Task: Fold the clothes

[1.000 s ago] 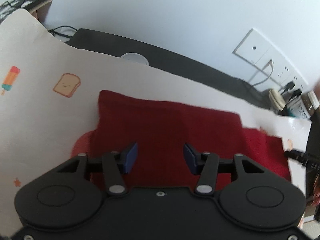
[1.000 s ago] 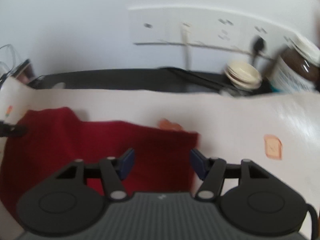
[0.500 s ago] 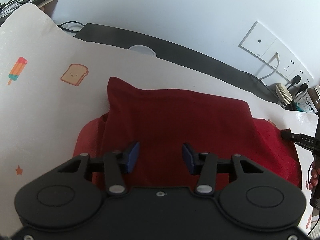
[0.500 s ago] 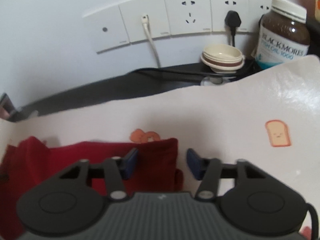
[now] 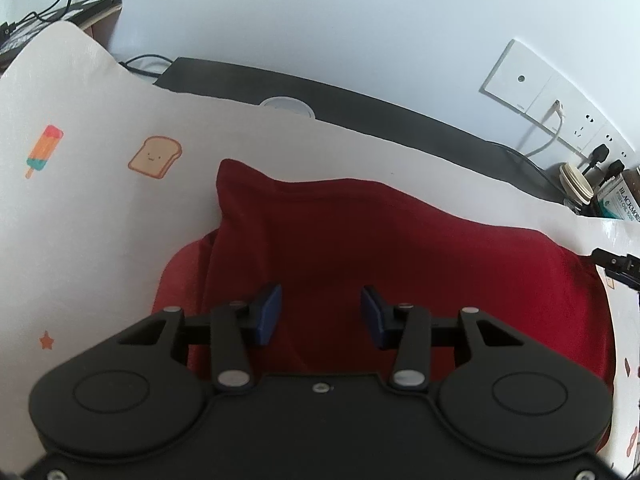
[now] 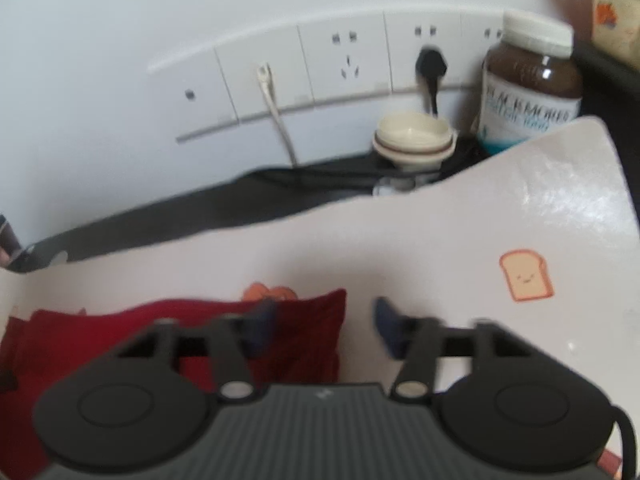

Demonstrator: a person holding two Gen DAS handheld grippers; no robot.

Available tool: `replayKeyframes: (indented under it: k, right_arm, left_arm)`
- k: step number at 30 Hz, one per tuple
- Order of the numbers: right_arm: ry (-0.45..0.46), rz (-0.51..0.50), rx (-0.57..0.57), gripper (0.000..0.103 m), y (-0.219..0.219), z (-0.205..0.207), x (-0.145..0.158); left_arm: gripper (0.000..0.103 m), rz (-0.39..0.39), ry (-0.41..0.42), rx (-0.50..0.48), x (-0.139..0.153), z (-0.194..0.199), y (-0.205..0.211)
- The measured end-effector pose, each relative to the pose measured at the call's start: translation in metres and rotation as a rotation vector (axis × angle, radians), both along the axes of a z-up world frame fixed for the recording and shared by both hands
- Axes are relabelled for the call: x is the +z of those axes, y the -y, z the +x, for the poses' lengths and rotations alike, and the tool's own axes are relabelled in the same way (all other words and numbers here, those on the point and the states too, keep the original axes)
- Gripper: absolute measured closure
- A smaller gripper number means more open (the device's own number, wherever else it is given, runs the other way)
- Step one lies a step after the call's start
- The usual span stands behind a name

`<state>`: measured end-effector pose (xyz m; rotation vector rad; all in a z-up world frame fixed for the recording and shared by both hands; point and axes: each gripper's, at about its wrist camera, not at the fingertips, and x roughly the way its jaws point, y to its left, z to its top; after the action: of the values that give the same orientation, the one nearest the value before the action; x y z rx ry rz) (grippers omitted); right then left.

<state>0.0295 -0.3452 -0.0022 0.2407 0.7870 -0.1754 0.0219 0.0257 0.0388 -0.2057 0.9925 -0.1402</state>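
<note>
Brown jar (image 6: 532, 84) and stacked lids (image 6: 414, 140) crowd the cloth's (image 6: 460, 232) far-right corner.

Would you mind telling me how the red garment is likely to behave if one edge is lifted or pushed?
The red garment looks soft and floppy: its layers sag and wrinkle, so a lifted edge would probably droop. It seems light for its size. Pushed across the glossy printed table cover, it would likely bunch or slide rather than keep its shape.

a dark red garment (image 5: 384, 264) lies folded on the tabletop, upper layer doubled over a brighter red layer that peeks out at its left and right edges, its far left corner slightly raised.
</note>
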Motion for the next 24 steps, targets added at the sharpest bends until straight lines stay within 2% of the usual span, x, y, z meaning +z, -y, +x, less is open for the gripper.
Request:
replayKeyframes:
  k: [5, 16, 20, 24]
  right_arm:
    - [0.000, -0.040, 0.026, 0.032, -0.016, -0.013, 0.018]
    - [0.015, -0.039, 0.078, 0.025, -0.050, -0.046, 0.038]
    - [0.017, -0.014, 0.094, 0.014, -0.063, -0.061, 0.037]
    - [-0.002, -0.013, 0.132, 0.011, -0.083, -0.074, 0.033]
  left_arm:
    - [0.043, -0.041, 0.005, 0.012, 0.012, -0.007, -0.003]
    - [0.043, -0.034, 0.021, -0.016, 0.032, -0.025, -0.017]
    - [0.041, -0.009, 0.008, -0.033, 0.032, -0.035, -0.022]
    - [0.038, 0.002, -0.006, -0.018, 0.029, -0.045, -0.031]
